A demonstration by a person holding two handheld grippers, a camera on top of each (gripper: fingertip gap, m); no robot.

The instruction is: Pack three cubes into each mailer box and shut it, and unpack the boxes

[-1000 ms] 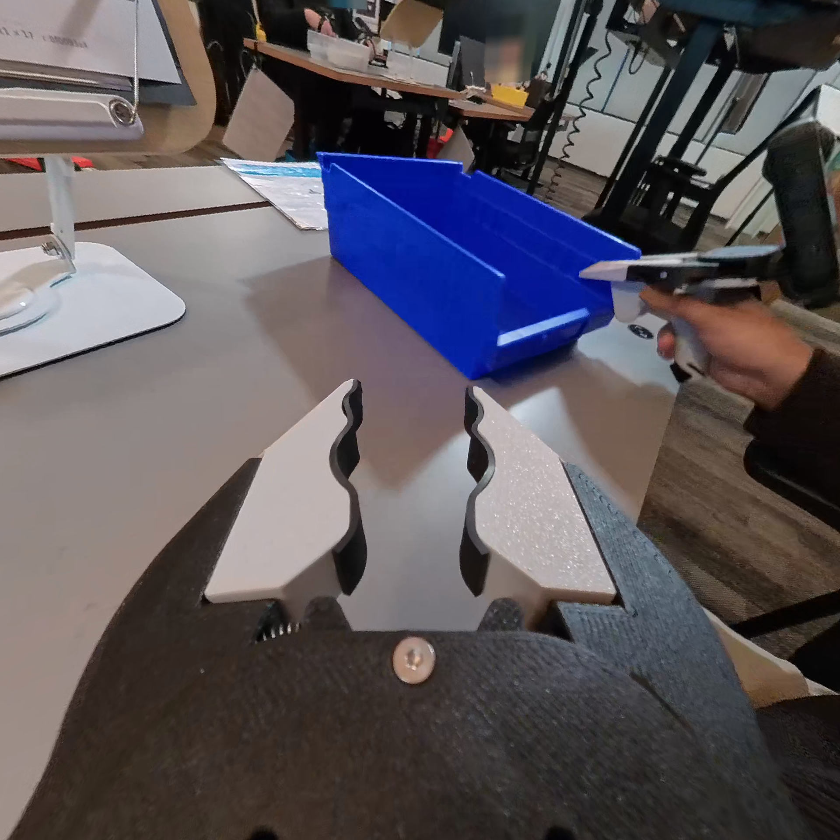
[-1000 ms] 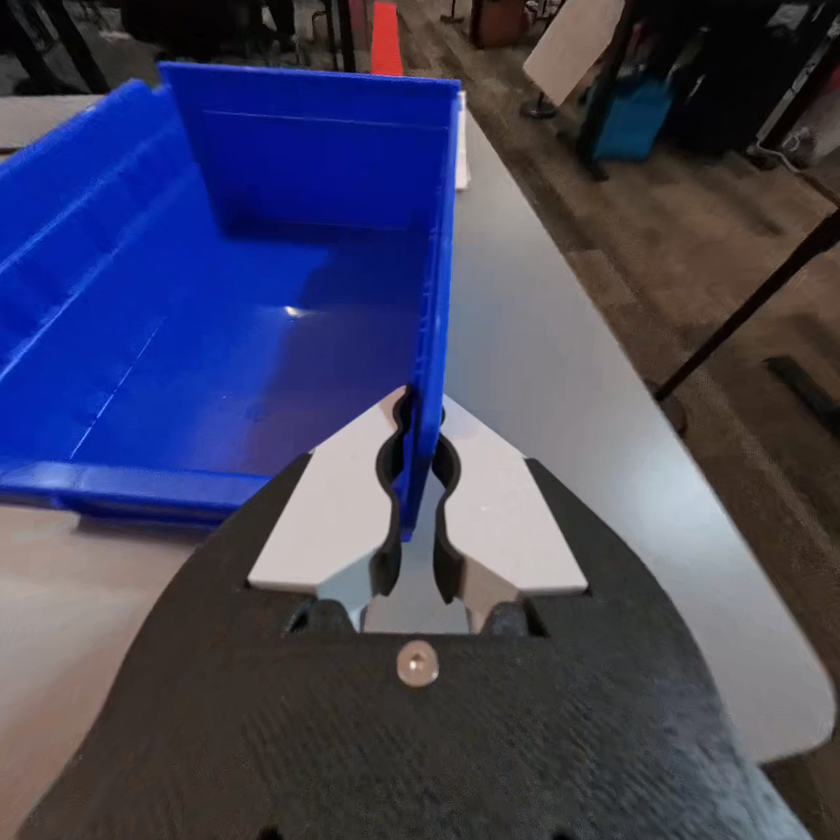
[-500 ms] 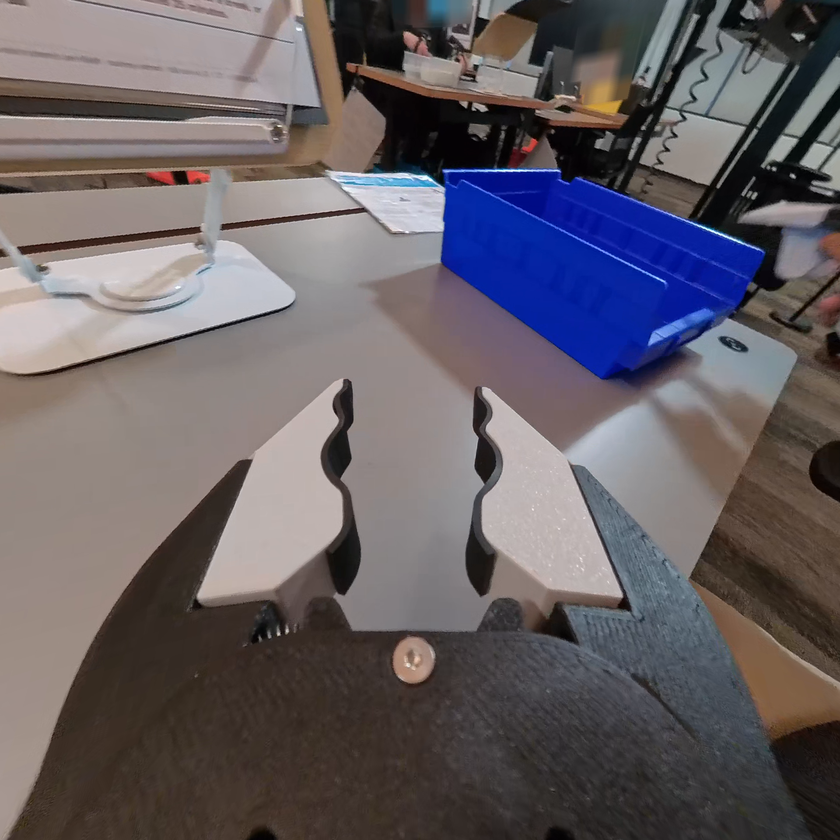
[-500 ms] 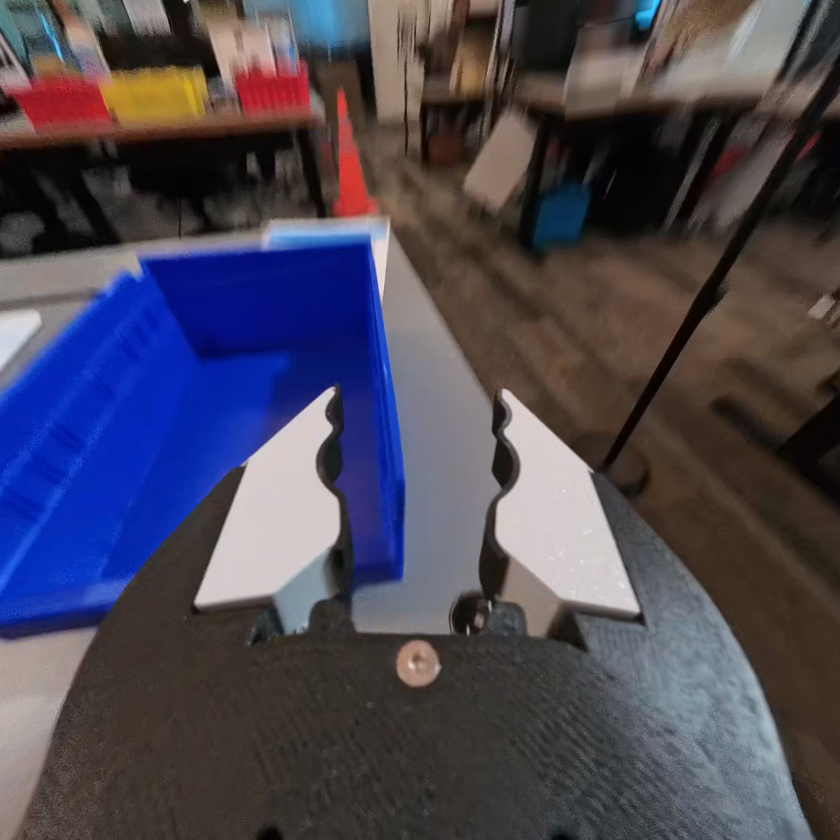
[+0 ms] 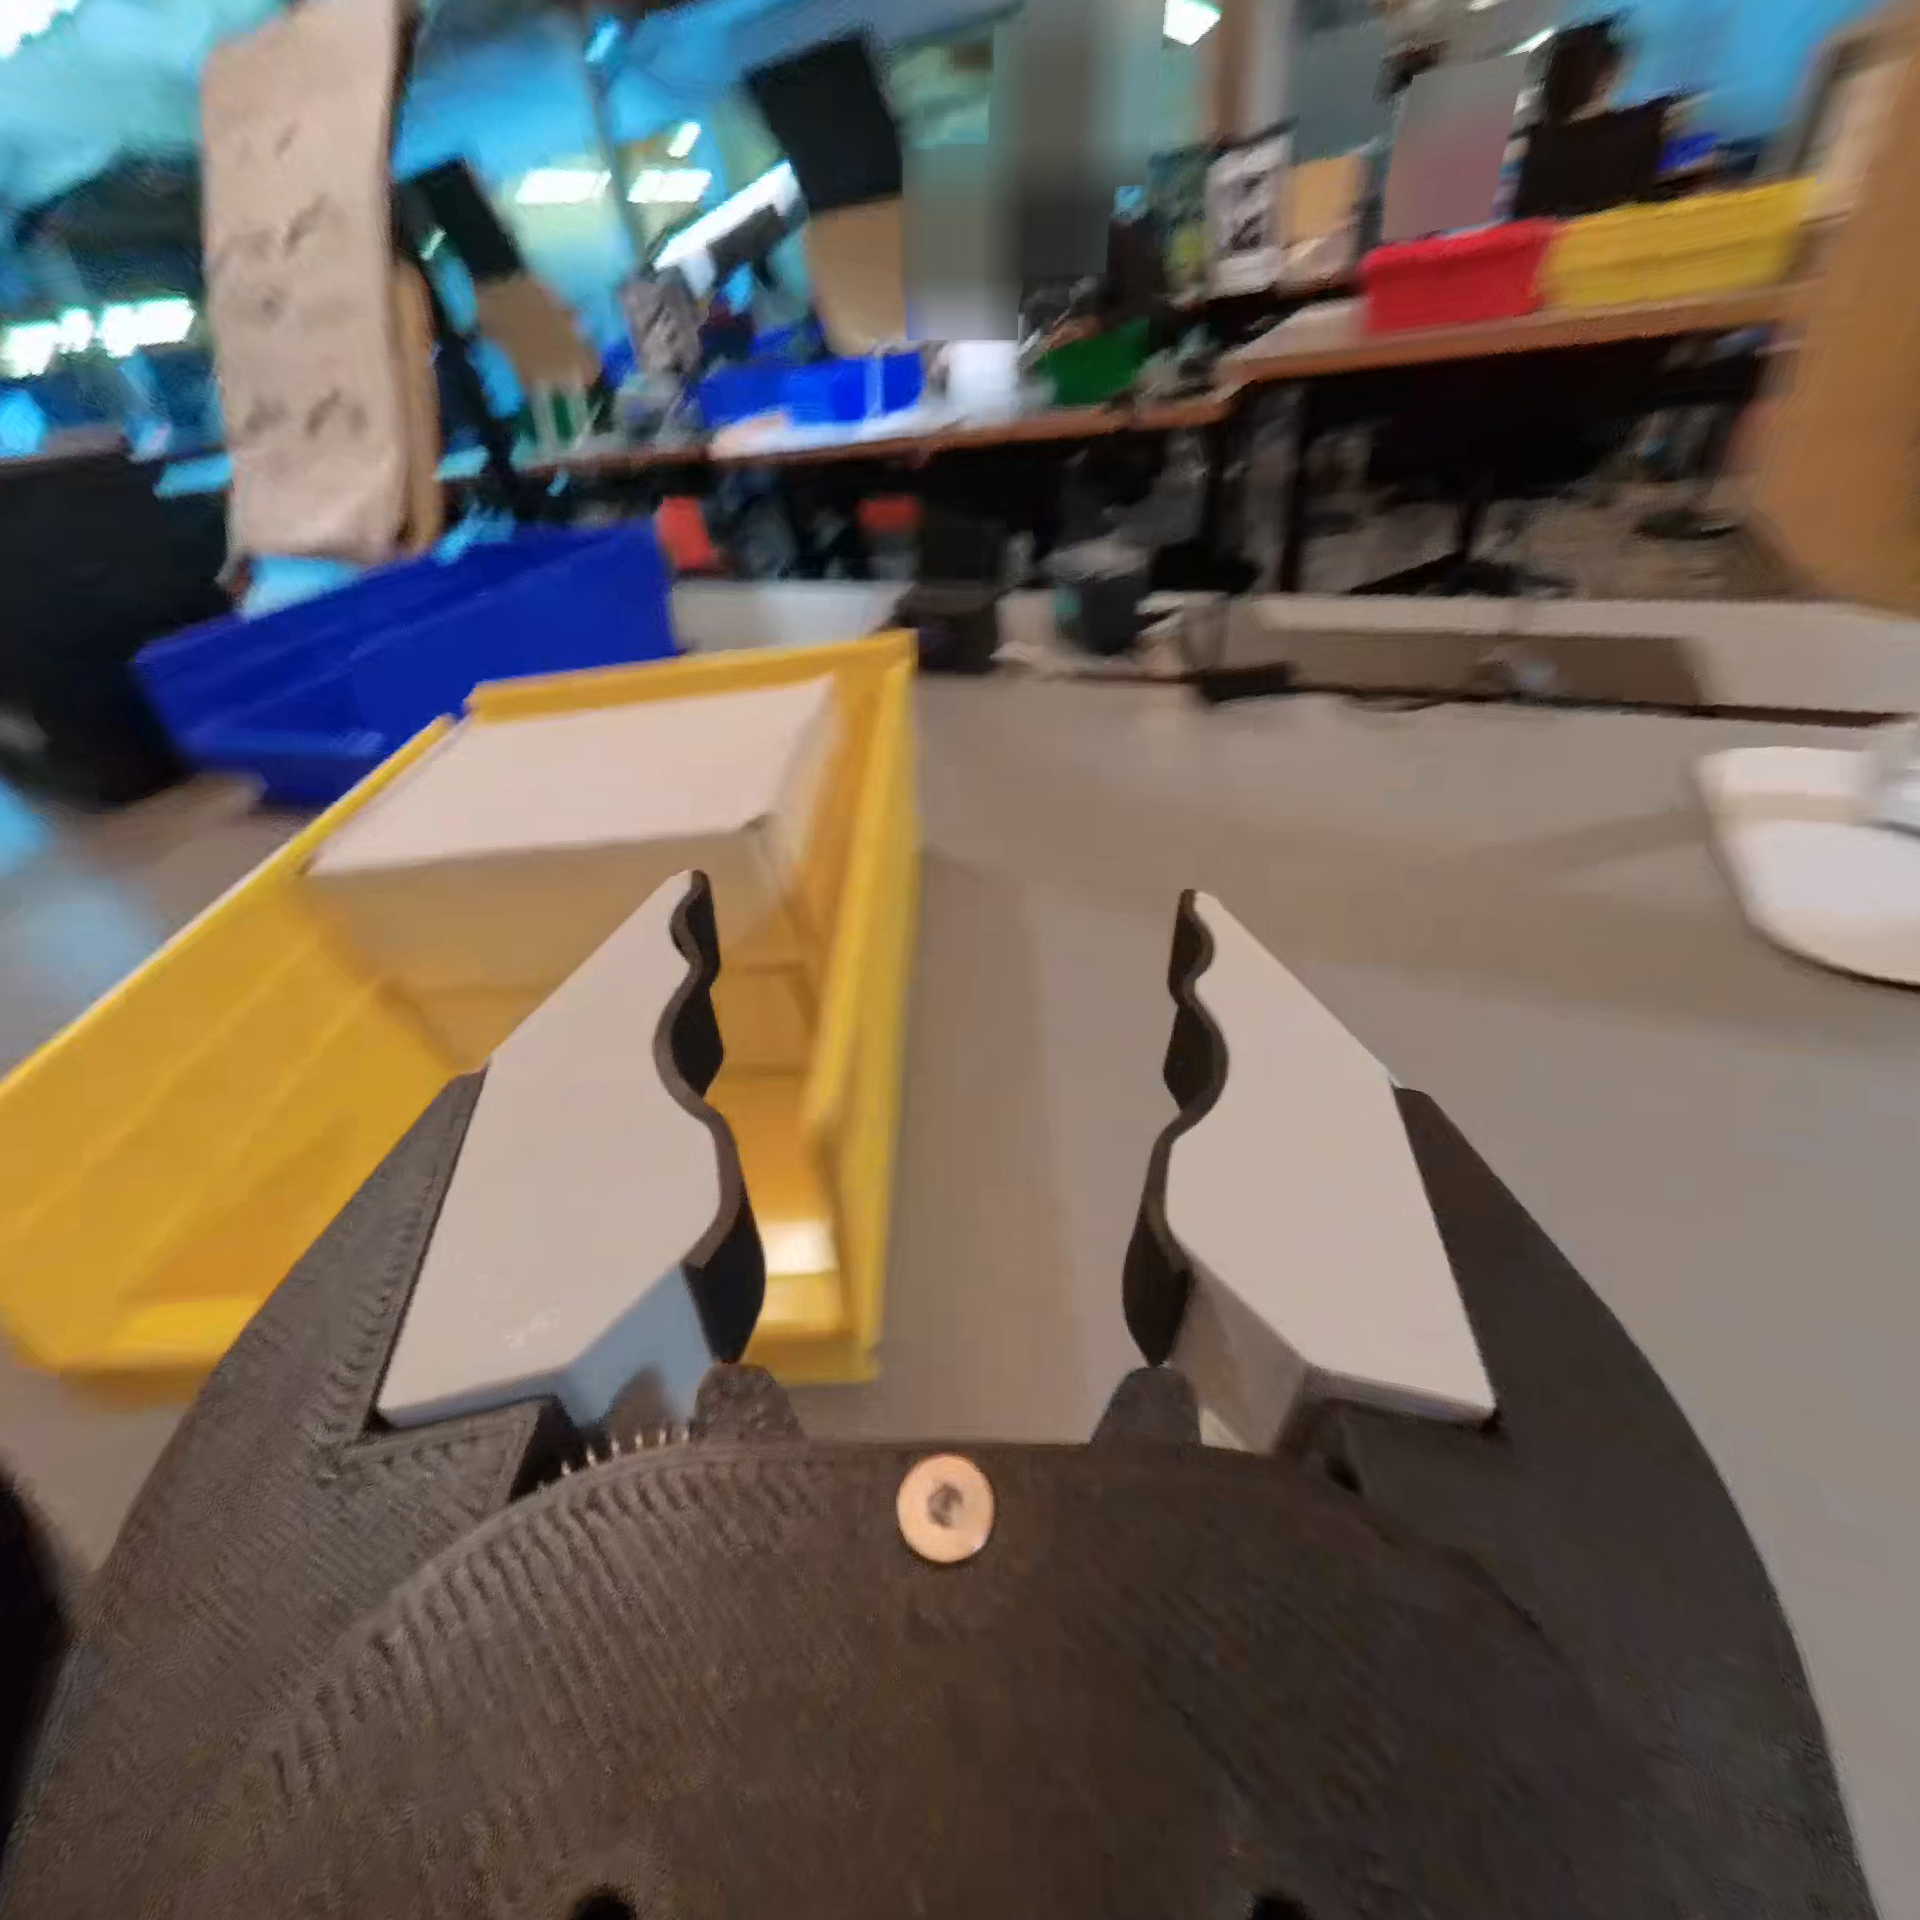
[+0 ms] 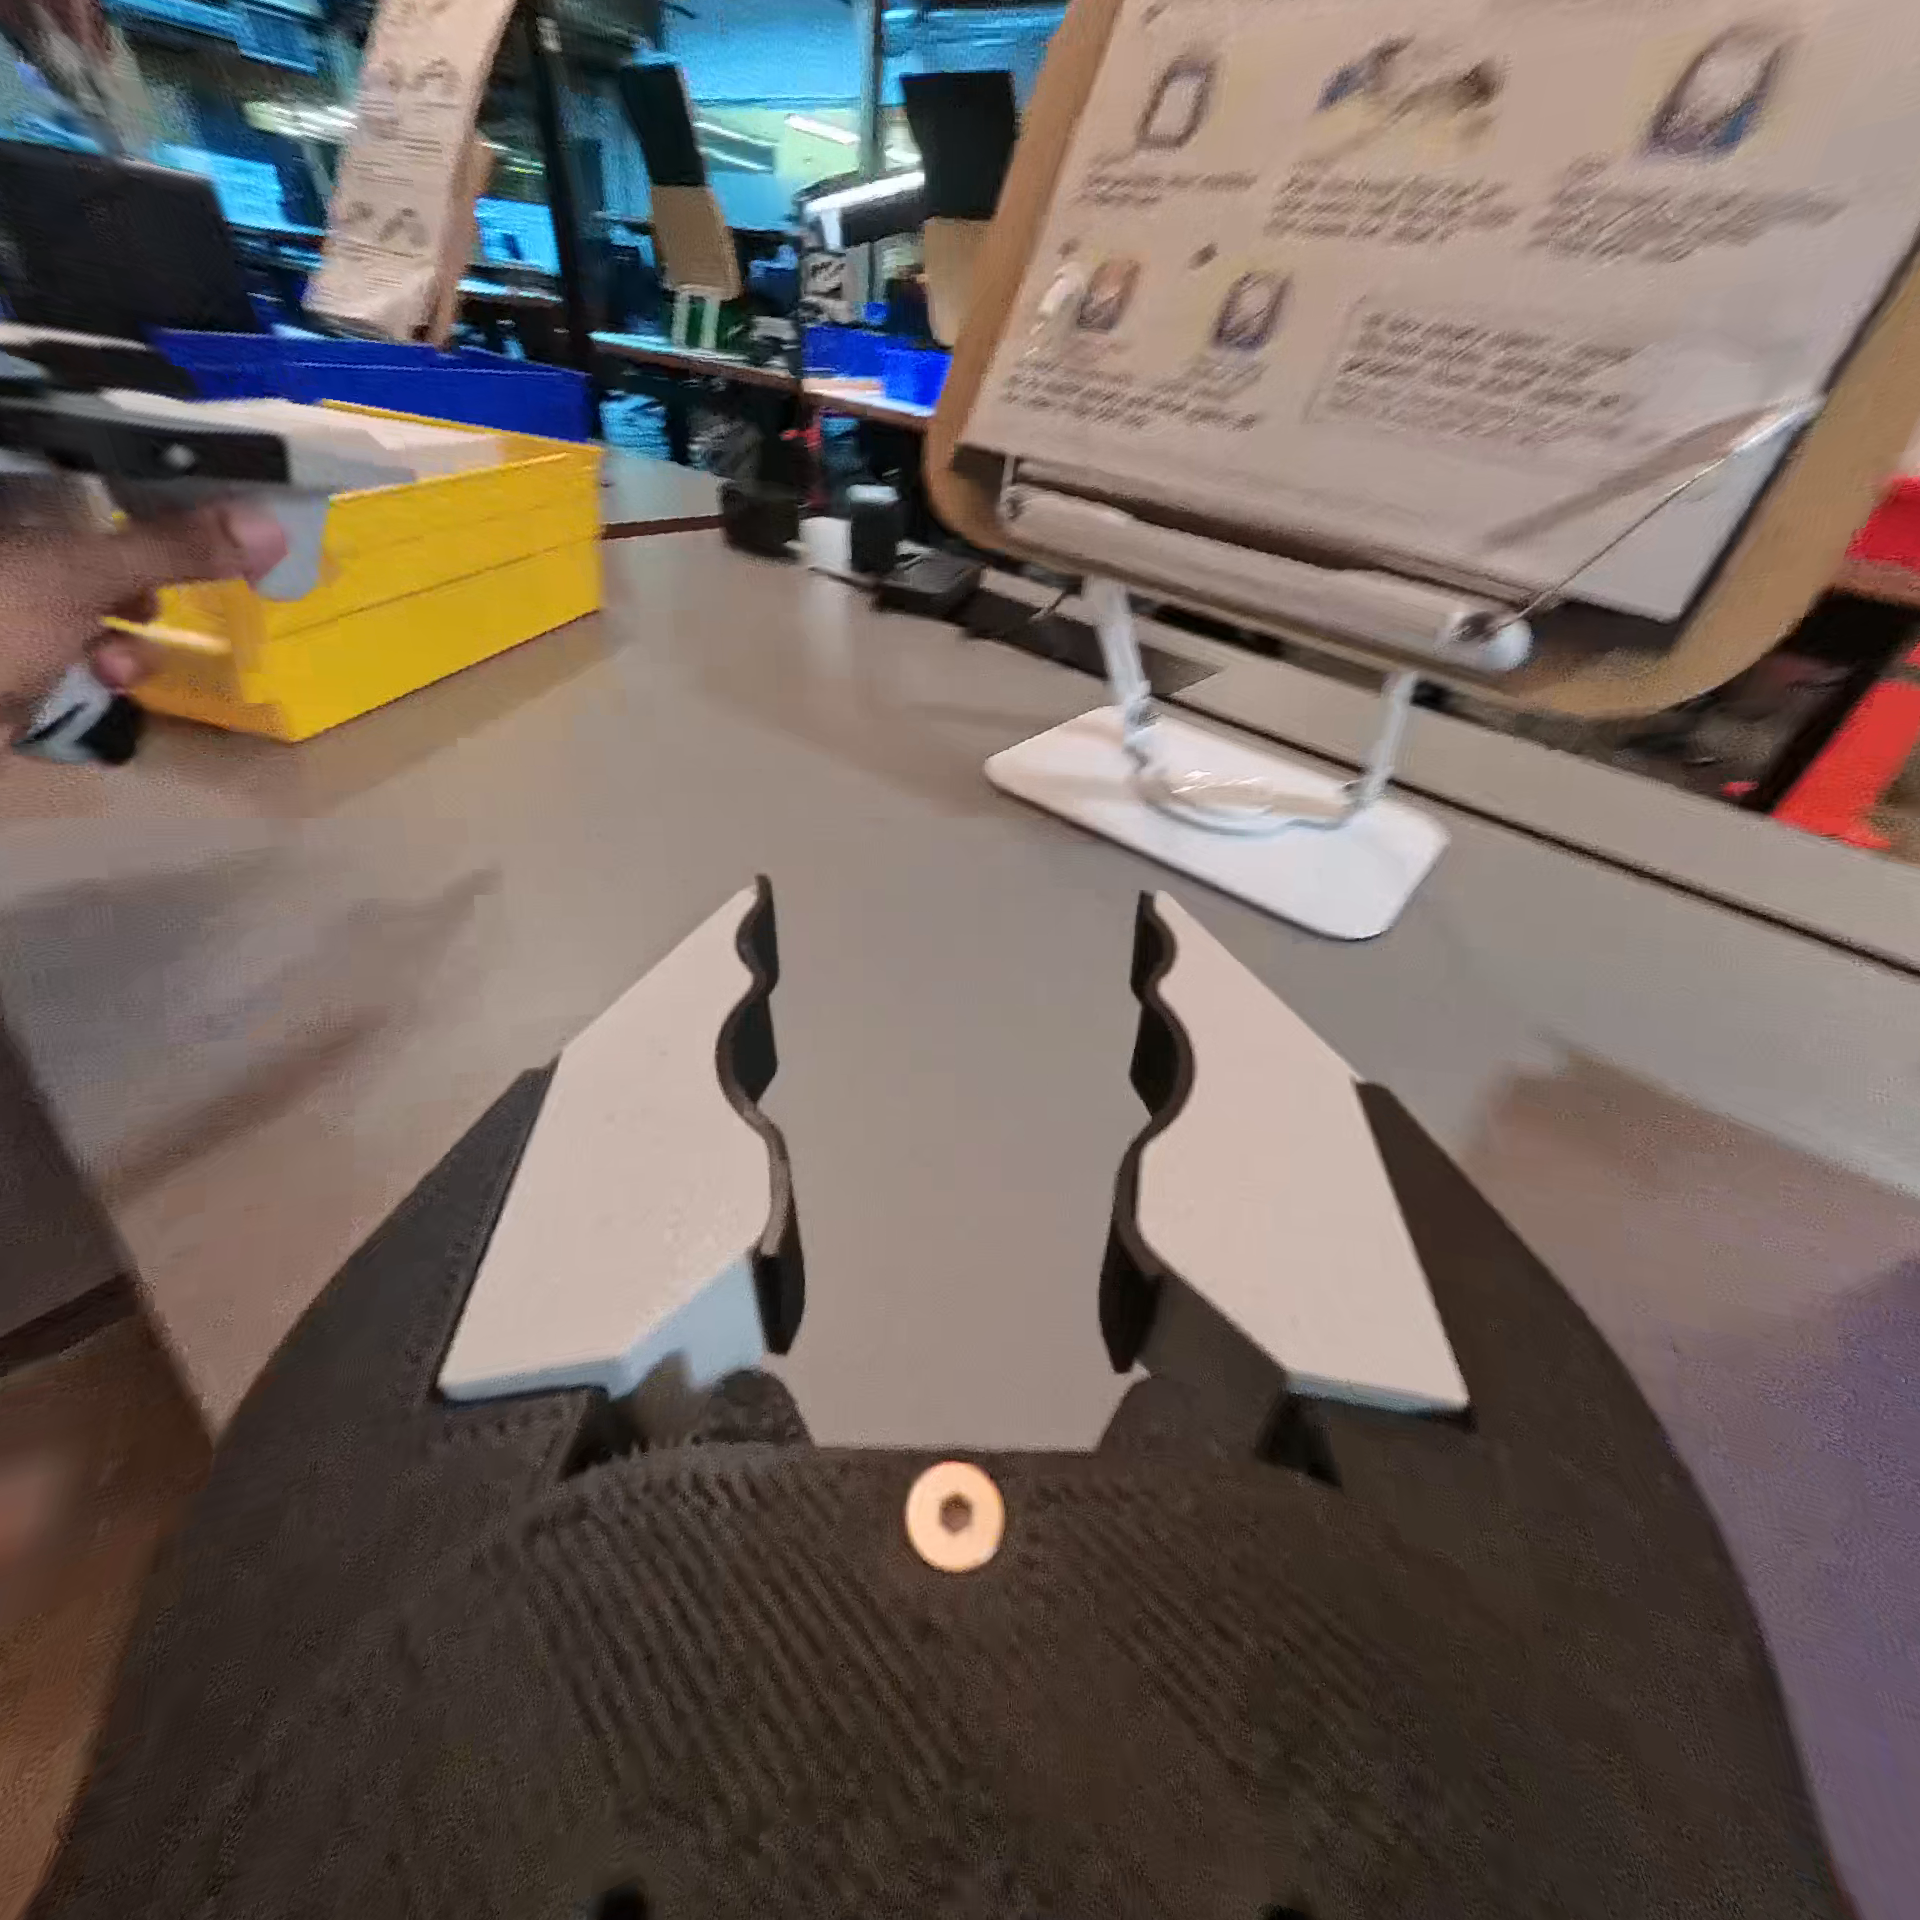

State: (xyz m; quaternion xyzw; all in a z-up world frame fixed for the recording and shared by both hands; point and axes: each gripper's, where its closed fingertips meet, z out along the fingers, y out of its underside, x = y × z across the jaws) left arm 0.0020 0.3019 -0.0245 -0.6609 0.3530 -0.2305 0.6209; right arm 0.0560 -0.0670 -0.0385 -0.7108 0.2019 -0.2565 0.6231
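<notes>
A yellow bin (image 5: 873, 935) lies on the grey table at the left of the left wrist view. A closed white mailer box (image 5: 582, 790) sits inside it at the far end. My left gripper (image 5: 940, 904) is open and empty, its left finger over the bin's right wall. My right gripper (image 6: 951, 894) is open and empty over bare table. In the right wrist view the yellow bin (image 6: 436, 613) stands at the far left with the left gripper (image 6: 197, 457) and a hand above its near end. No cubes show.
A document holder on a white base (image 6: 1216, 831) stands at the right of the right wrist view, its base also in the left wrist view (image 5: 1808, 883). A blue bin (image 5: 416, 644) lies behind the yellow bin. Other desks and bins fill the background.
Both grippers swung left, away from the blue bin. My right gripper let go of the bin's wall and opened. My left gripper now points at the yellow bin and has opened wider.
</notes>
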